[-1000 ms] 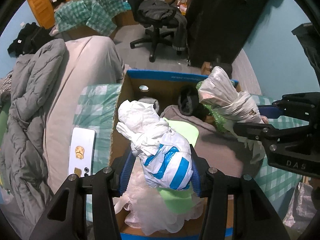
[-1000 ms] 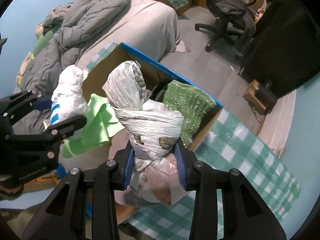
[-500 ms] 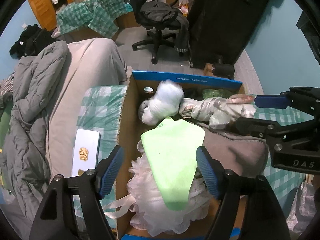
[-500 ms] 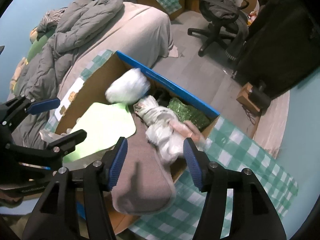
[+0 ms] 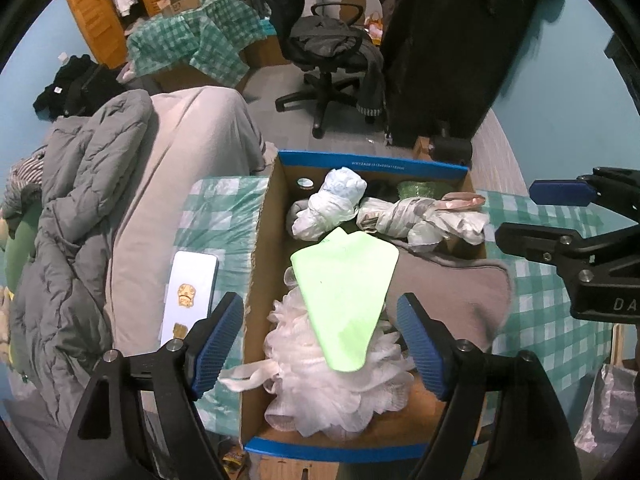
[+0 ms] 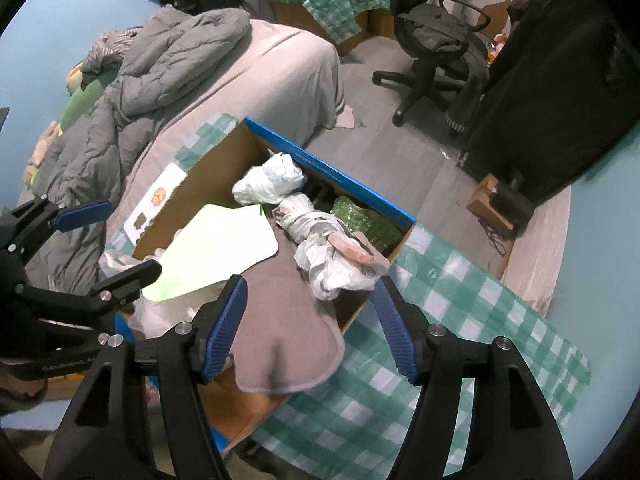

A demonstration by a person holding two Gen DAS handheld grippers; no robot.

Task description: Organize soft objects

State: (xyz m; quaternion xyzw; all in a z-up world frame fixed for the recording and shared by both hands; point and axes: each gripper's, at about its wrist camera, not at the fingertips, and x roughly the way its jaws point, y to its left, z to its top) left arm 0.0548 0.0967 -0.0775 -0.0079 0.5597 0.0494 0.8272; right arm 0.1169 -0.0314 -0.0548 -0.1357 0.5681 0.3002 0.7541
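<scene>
Left wrist view: both the left gripper point(image 5: 320, 336) and the right gripper point(image 6: 310, 326) are spread and empty, while the white bag bundle point(image 5: 330, 210), at 12 o'clock in the cardboard box point(image 5: 372, 159), is judged light, crushable and slippery, best pinched at its twisted neck.

Left gripper point(image 5: 320, 340) jaws spread wide, nothing between the blue pads point(image 5: 218, 338), pointing forward and down. Right gripper point(image 6: 310, 320) likewise wide apart, empty, angled down. The two sit side by side, apart.

Blue-rimmed box point(image 5: 372, 164), green-checked cloth point(image 6: 460, 300), lime sheet point(image 5: 344, 280)
</scene>
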